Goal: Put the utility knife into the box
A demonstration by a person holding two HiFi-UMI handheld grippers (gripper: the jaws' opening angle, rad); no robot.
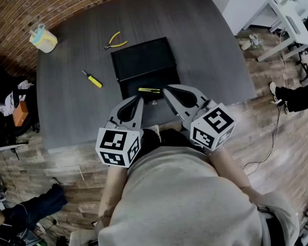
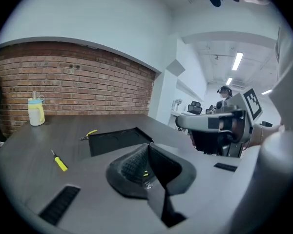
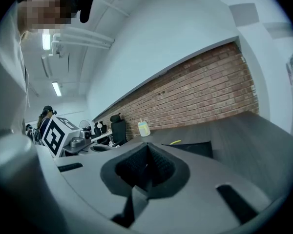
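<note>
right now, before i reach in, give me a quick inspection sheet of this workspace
surface: dark grey table, standing on a wood-plank floor.
job's things: black box lies open mid-table; the yellow utility knife appears to lie in its nearer half.
clutter: yellow pliers beyond the box; yellow-handled screwdriver to its left; pale lidded cup at the far left corner.
grippers: left gripper and right gripper both have their jaws together and hold nothing; their tips are close to the knife, and I cannot tell if they touch it.
cables: thin cable loose on the floor at right.
surroundings: brick wall; white desk; people at the frame edges.
</note>
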